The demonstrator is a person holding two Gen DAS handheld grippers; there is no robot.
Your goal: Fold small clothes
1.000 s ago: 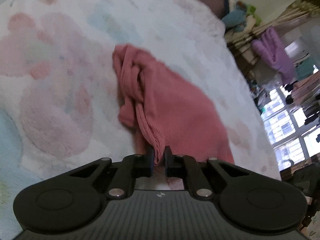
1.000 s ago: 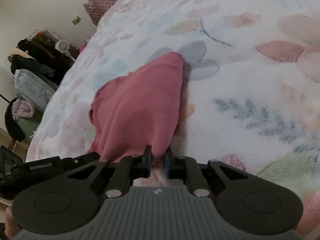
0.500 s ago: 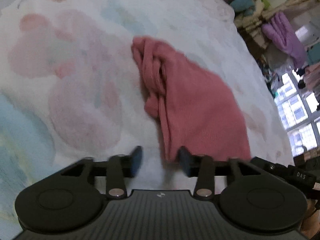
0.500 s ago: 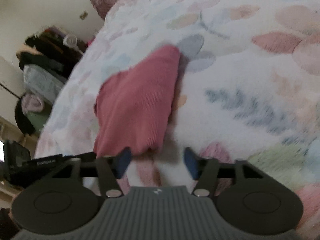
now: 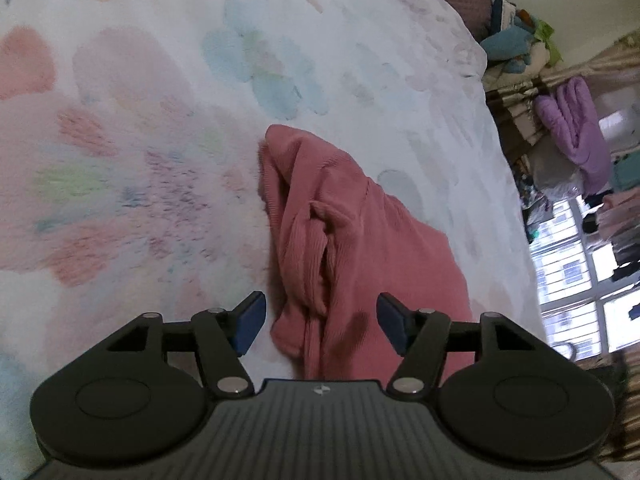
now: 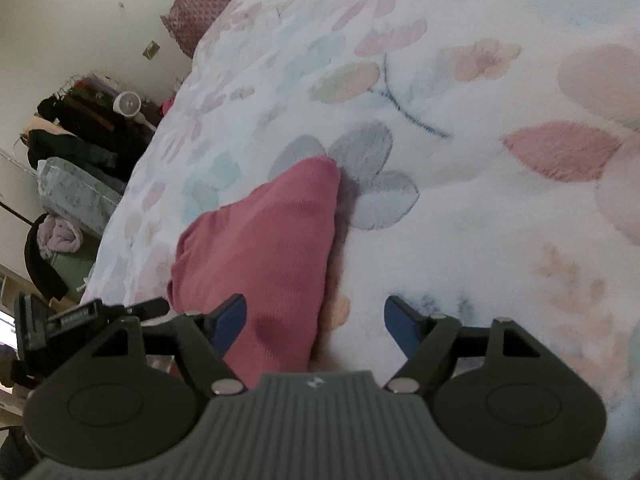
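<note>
Pink garment (image 5: 340, 240): ribbed knit, lying on the bed cover (image 5: 140, 160) in a loose folded heap. In the L wrist view its left edge is bunched into rolled ridges; the rest spreads flatter toward the right. In the R wrist view (image 6: 264, 248) it shows as a smooth wedge, narrow tip pointing away from the camera, wide end near the tool.
Bed cover: fluffy white fabric w/ pale pink, blue & grey flower print; a grey flower (image 6: 368, 176) sits just beside the garment's far tip.
Left gripper (image 5: 321, 324): jaws spread wide, having just been opening. Near end of the garment lies between the blue pads (image 5: 250, 326), but neither pad presses on it; cloth rests loose on the cover.
Right gripper (image 6: 315, 322): jaws also spread wide, also just opened. Garment's near edge sits at the left blue pad (image 6: 230, 322) & partly fills the gap; the right pad stands apart over bare cover. No pinch on the cloth.
Pillow (image 6: 200, 8): dusty pink, dotted texture, at the far end of the bed.
Room, L view: purple blanket (image 5: 576, 132) hung up at right, window (image 5: 580, 280) below it.
Room, R view: piles of dark clothes (image 6: 76, 136) & a small white fan (image 6: 127, 103) by the wall at left.
</note>
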